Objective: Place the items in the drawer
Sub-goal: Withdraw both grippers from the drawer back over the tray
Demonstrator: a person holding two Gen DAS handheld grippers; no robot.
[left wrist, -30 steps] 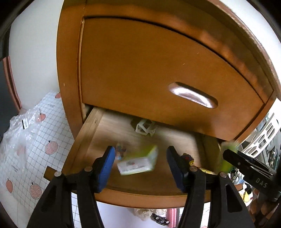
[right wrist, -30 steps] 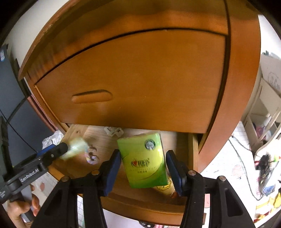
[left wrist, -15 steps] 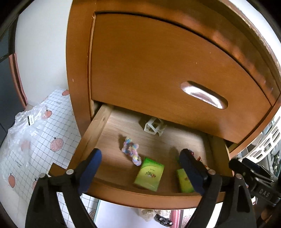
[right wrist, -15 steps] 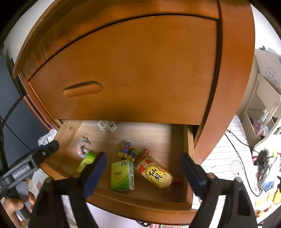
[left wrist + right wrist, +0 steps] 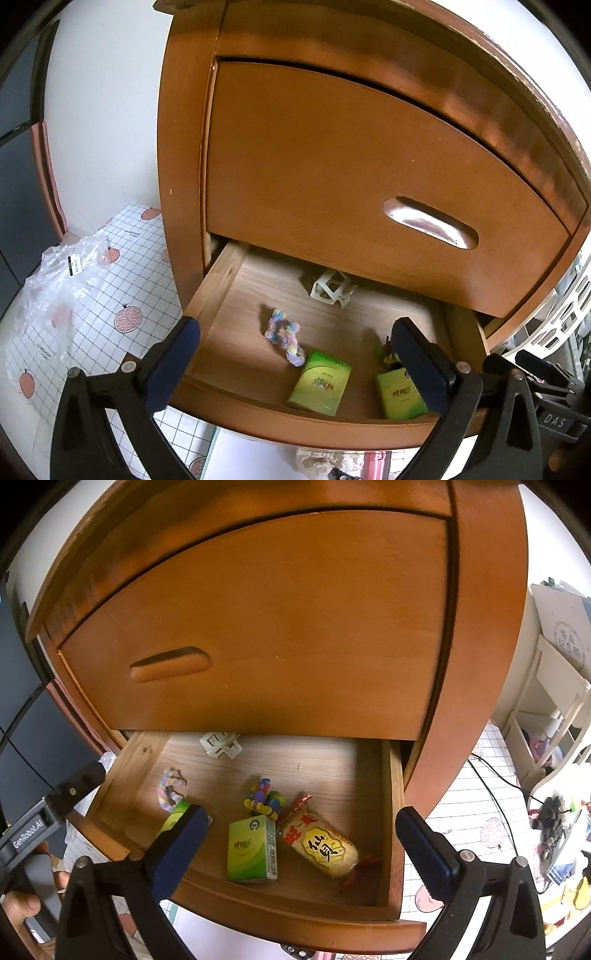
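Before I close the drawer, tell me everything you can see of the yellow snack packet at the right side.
The yellow snack packet is a plump, glossy plastic pillow bag with a yellow oval label in dark characters and red crimped ends. It lies flat and sealed on the drawer floor, angled, near the right wall. Its upper left end seems to meet the green tissue pack; no claw touches it.

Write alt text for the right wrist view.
The right gripper hangs over an open wooden drawer, jaws opening with nothing between them. Inside lie a green tissue pack, a yellow snack packet, a colourful toy and a white plastic piece.
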